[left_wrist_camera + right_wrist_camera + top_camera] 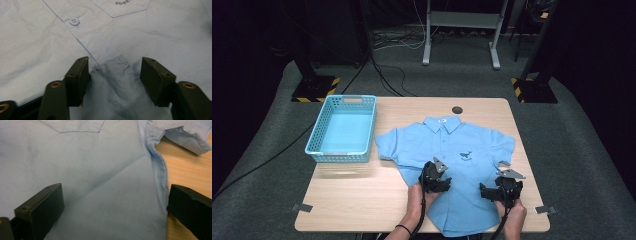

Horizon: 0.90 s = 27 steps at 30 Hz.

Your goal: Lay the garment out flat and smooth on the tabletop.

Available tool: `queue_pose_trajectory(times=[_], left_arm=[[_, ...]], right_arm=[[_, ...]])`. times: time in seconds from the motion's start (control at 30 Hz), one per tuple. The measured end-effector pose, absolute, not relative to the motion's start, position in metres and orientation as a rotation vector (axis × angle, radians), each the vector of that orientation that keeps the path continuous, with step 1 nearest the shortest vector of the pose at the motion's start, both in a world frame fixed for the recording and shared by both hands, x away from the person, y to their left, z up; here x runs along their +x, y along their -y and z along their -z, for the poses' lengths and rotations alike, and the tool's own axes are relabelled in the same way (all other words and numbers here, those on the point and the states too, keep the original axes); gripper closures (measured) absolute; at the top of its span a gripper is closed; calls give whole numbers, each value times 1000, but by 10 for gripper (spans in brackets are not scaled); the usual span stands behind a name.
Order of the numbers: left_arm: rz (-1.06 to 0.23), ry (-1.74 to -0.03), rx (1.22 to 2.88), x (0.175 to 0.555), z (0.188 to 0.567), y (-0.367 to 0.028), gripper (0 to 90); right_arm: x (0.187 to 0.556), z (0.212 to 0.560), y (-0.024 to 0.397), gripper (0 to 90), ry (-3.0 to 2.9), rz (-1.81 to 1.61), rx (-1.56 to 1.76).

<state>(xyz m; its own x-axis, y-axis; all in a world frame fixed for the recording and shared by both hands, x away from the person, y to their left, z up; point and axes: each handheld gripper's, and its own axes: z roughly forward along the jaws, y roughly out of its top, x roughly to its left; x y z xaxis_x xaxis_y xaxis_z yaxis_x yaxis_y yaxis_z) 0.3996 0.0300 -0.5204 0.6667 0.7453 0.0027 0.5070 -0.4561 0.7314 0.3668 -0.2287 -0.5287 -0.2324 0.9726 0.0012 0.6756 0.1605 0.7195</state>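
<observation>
Blue shirt (452, 150) flat on table (362, 200), hem cut off at near edge. Left gripper (115, 75) half-closed astride raised fold, grip unclear. Right gripper (115, 205) wide over side seam. Pocket lettering cropped.

Light blue short-sleeved shirt (452, 150), centre of frame, with a dark whale emblem (466, 156) on the chest and a white four-hole button (74, 21) on the placket. Turquoise lattice-walled basket (323, 131), upper left. Pale wood-grain table (362, 195). Black grippers, lower centre: left gripper (435, 180), right gripper (499, 192). Grey carpet (582, 150) surrounds.
</observation>
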Motion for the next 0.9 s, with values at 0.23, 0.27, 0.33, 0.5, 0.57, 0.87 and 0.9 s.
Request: queue_pose_trajectory(times=[0.23,0.27,0.33,0.5,0.57,0.87,0.9], left_arm=[[-411,-928,2144,395,521,-32,580],[-411,-928,2144,395,521,-32,611],[-431,-926,2134,393,522,-33,668],[-445,-925,2144,391,521,-37,749],[-455,-924,2143,390,521,-40,785],[-433,-953,2090,387,521,-60,816],[-434,-949,2087,385,520,-62,816]], right_arm=[[367,529,228,0,-1977,-840,1558],[367,529,228,0,-1977,-840,1558],[367,529,228,0,-1977,-841,1557],[367,529,228,0,-1977,-841,1558],[367,529,228,0,-1977,-840,1558],[367,529,228,0,-1977,-840,1558],[367,529,228,0,-1977,-840,1558]])
